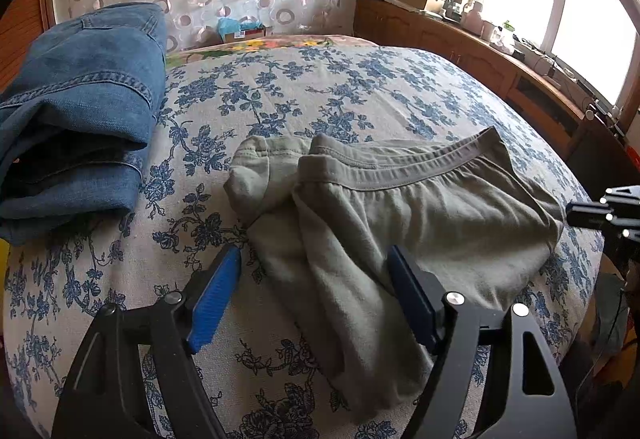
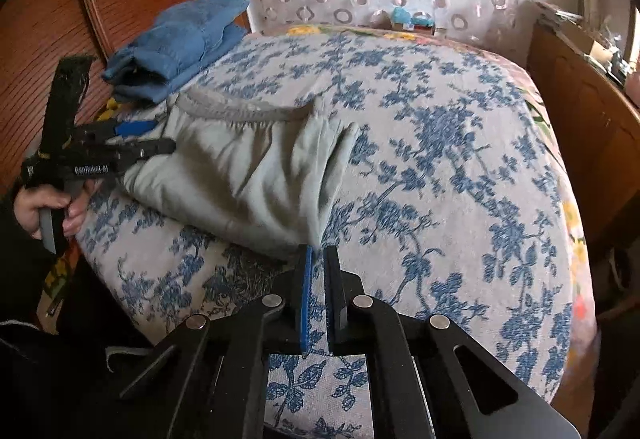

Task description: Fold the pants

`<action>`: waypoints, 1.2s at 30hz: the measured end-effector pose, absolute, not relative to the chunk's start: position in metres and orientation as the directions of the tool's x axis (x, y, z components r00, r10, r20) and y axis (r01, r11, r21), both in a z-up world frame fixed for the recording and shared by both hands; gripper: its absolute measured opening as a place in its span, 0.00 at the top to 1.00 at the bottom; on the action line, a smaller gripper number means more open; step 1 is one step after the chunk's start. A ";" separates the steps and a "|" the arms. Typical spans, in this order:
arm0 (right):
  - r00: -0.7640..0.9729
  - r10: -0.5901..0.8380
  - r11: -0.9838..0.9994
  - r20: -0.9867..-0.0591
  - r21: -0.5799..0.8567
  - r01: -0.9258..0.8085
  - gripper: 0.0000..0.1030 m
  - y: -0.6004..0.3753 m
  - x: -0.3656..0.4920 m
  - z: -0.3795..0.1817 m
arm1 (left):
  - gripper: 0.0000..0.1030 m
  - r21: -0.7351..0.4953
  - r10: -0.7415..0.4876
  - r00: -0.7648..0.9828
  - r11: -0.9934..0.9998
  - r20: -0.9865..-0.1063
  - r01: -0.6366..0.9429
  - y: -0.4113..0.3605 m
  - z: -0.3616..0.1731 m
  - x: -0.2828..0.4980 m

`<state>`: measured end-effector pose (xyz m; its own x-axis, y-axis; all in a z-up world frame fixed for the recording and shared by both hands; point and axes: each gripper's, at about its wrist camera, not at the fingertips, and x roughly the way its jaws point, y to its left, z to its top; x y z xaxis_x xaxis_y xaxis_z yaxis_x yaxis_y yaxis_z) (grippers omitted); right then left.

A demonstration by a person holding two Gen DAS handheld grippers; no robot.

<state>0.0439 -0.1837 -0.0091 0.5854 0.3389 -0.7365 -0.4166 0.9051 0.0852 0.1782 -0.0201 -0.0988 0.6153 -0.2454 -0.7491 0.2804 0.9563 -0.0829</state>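
Grey-green pants [image 1: 400,223] lie folded on the flowered bed, waistband [image 1: 420,167] toward the far side. My left gripper [image 1: 316,255] is open and low over the bed. Its left pad rests on bare sheet beside the pants' left edge and its right pad lies on the cloth. The right wrist view shows the same pants [image 2: 248,167] and the left gripper [image 2: 156,137] at their left end, held by a hand [image 2: 52,207]. My right gripper [image 2: 319,251] is shut at the pants' near corner, with a thin fold of cloth at its tips. It shows at the pants' right end [image 1: 576,217].
Folded blue jeans [image 1: 80,119] sit at the bed's far left, also in the right wrist view [image 2: 180,39]. The flowered bedspread [image 1: 320,87] lies bare beyond the pants. A wooden cabinet [image 1: 460,43] with clutter runs along the right, a small box [image 1: 240,31] stands behind the bed.
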 end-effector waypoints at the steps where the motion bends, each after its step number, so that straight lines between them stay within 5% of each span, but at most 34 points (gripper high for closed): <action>1: 0.587 0.330 0.910 -0.739 0.082 -0.407 0.94 -0.185 0.045 -0.007 | 0.26 -0.083 -0.246 0.615 0.956 -0.749 0.281 -0.020 -0.099 0.178; 4: 0.598 0.317 0.917 -0.736 0.075 -0.393 0.88 -0.186 0.047 -0.002 | 0.26 -0.084 -0.246 0.615 0.956 -0.749 0.281 -0.020 -0.099 0.178; 7: 0.601 0.312 0.921 -0.736 0.079 -0.381 0.66 -0.183 0.052 -0.002 | 0.26 -0.083 -0.246 0.615 0.956 -0.749 0.281 -0.020 -0.099 0.178; 11: 0.598 0.315 0.919 -0.737 0.079 -0.387 0.58 -0.174 0.064 -0.005 | 0.26 -0.083 -0.246 0.615 0.956 -0.749 0.281 -0.020 -0.099 0.178; 36: 0.586 0.286 0.921 -0.758 0.049 -0.387 0.50 -0.127 0.140 -0.025 | 0.25 -0.081 -0.244 0.615 0.956 -0.749 0.281 -0.021 -0.099 0.178</action>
